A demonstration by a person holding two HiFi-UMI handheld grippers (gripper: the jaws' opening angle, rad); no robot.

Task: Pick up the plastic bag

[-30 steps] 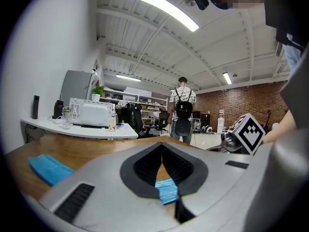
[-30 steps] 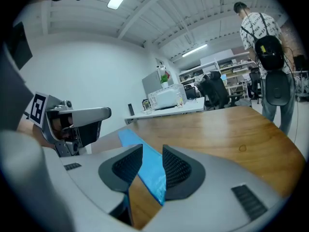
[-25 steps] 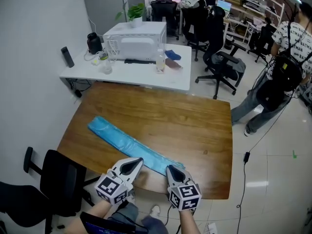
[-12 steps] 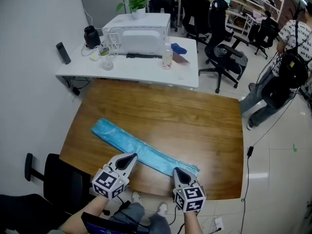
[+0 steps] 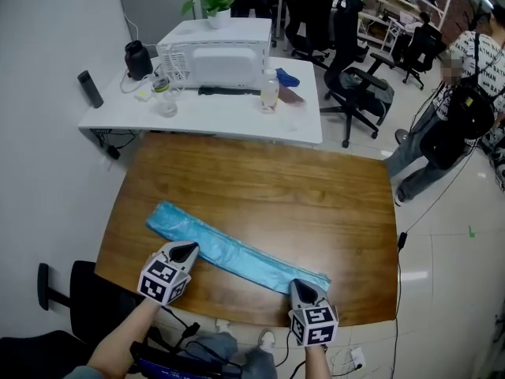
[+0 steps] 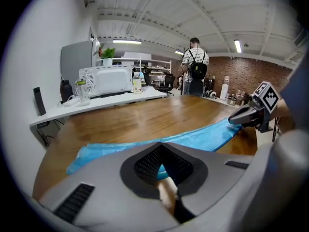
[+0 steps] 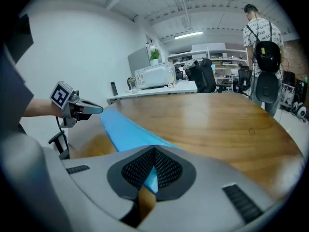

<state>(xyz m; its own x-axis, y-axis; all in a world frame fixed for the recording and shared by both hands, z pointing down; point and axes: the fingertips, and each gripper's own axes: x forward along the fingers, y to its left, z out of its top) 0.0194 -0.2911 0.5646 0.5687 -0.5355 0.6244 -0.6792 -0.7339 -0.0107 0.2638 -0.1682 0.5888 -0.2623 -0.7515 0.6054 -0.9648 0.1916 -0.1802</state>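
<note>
While the plastic bag (image 5: 237, 253) lies flat on the wooden table (image 5: 276, 180), a long blue strip running slantwise from the left side toward the near right corner, both grippers sit at its near edge. The left gripper (image 5: 186, 250) has its tip at the strip not far from its left end; the right gripper (image 5: 299, 286) has its tip at the strip's right end, close to the table's near edge; the two are well apart.

In the left gripper view the dark ribbed pads (image 6: 147, 163) come together to a point at the tip, and a sliver of blue and then bare wood shows through the slit behind it; the bag stretches away to the right, toward the other gripper. In the right gripper view the pads (image 7: 137, 170) likewise meet at the tip, with blue in the narrow slit between them and the strip running off to the left. Neither pair is spread, though whether any film is caught between them I cannot make out.

Beyond the table stands a white desk (image 5: 304, 129) carrying a white microwave oven (image 5: 217, 58) and a small bottle (image 5: 270, 93) (other small items there are too small to tell); black office chairs (image 5: 359, 85) stand to its right, and a person (image 5: 461, 101) with a black backpack stands on the tiled floor at the far right.
</note>
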